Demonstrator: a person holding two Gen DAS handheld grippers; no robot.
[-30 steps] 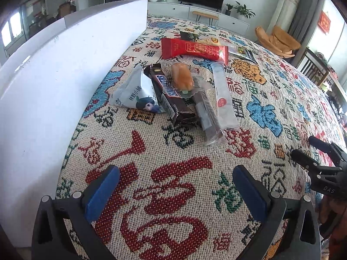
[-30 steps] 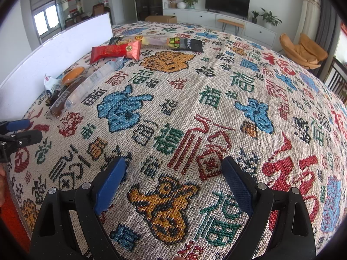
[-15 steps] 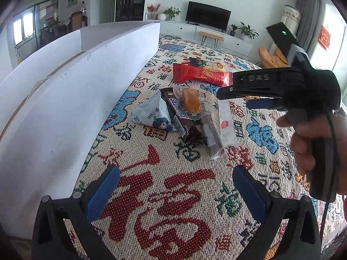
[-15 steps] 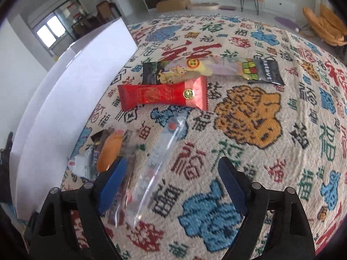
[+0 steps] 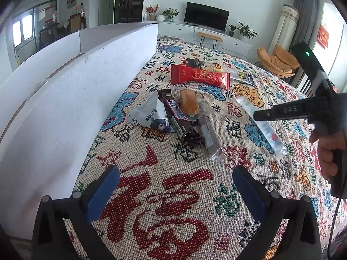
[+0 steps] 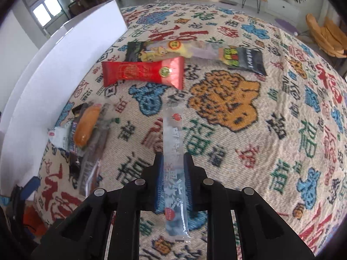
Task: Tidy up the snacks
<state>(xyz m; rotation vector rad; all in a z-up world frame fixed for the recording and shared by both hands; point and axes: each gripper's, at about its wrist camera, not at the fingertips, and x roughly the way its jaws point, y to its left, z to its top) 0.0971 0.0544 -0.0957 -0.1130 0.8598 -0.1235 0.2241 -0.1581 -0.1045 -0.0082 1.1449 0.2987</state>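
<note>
right hand-held gripper [image 6: 172, 177] pinching a clear snack stick [image 6: 174, 162] lifted off the worktop [image 6: 271, 119], left hand-held gripper [image 5: 173, 190] spread wide, red packet [image 6: 143, 72] at 11 o'clock

**Two wrist views over the snack table**

Our left wrist camera sits low and close above the patterned tablecloth [image 5: 164, 195], looking forward between the spread fingers of the left gripper [image 5: 173, 190] toward the snacks, the white box wall [image 5: 71, 108] on its left and the television [image 5: 206, 16] far behind. Near its right edge it catches the right gripper [image 5: 258, 116] from the side.

Our right wrist camera looks steeply down along the right gripper [image 6: 172, 173] from higher up, facing the same room end. Both views share the red packet [image 5: 199, 77] [image 6: 143, 72], the bread roll [image 5: 189, 104] [image 6: 86, 125], the clear sachet [image 5: 263, 126] [image 6: 173, 151] and the box wall [image 6: 54, 69].
</note>
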